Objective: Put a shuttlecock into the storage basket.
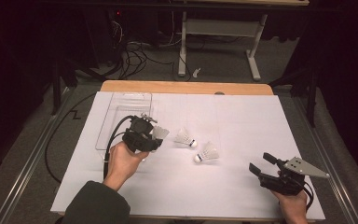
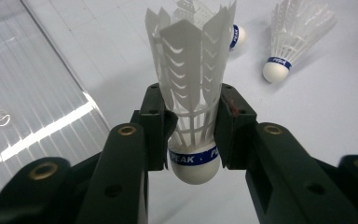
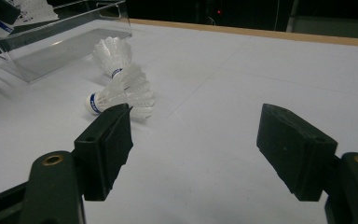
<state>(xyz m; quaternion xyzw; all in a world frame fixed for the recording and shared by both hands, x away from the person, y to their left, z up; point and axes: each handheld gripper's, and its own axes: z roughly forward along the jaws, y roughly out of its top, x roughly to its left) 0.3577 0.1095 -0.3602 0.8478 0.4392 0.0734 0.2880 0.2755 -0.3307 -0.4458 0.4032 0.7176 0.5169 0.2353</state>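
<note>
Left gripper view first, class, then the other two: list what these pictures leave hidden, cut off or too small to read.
- Left gripper view: the held white feather shuttlecock has its blue band lettering partly covered by the left tongs.
- Left gripper view: the clear plastic tray runs off the left edge.
- High view: lettering on the two lying shuttlecocks is too small.
- Right gripper view: the open right tongs hide table behind them.

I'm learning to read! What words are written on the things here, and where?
"PEAK": blue band of the held shuttlecock, in the left gripper.
"PEAK", tiny: band of a shuttlecock lying on the table.
The third shuttlecock's band: too small to read.
</note>
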